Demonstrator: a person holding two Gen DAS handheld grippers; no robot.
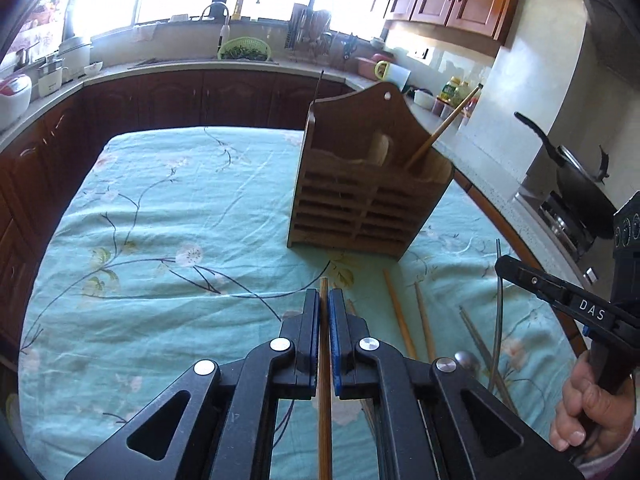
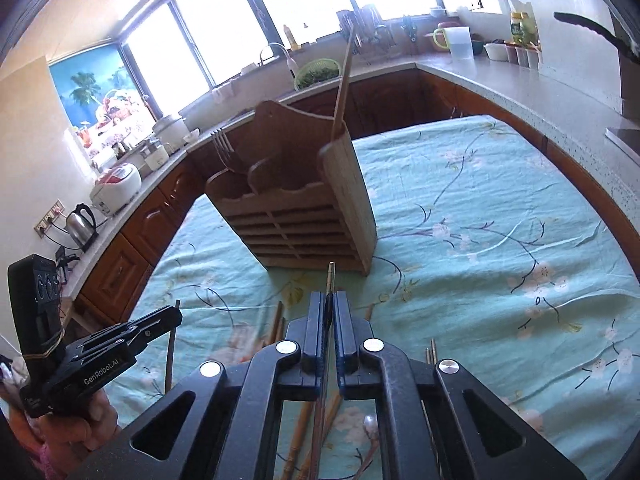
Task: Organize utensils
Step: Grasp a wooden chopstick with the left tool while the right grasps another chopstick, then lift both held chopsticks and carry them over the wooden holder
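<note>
A wooden utensil holder (image 1: 360,184) (image 2: 304,208) stands on the table, with a chopstick (image 1: 444,124) and a fork (image 2: 224,152) in it. My left gripper (image 1: 324,300) is shut on a wooden chopstick (image 1: 324,392) above the cloth, in front of the holder. My right gripper (image 2: 330,300) is shut on a dark metal-tipped chopstick (image 2: 330,276), its tip close to the holder's base. The right gripper also shows in the left wrist view (image 1: 504,264), the left one in the right wrist view (image 2: 172,316). Several loose chopsticks (image 1: 404,328) and a spoon (image 1: 466,360) lie on the cloth.
The table has a teal floral cloth (image 1: 168,220) (image 2: 500,208). Kitchen counters (image 2: 500,80) wrap around it, with a rice cooker (image 2: 116,192), a kettle (image 2: 82,226), a green basket (image 1: 244,48) and a pan (image 1: 576,172) on a stove.
</note>
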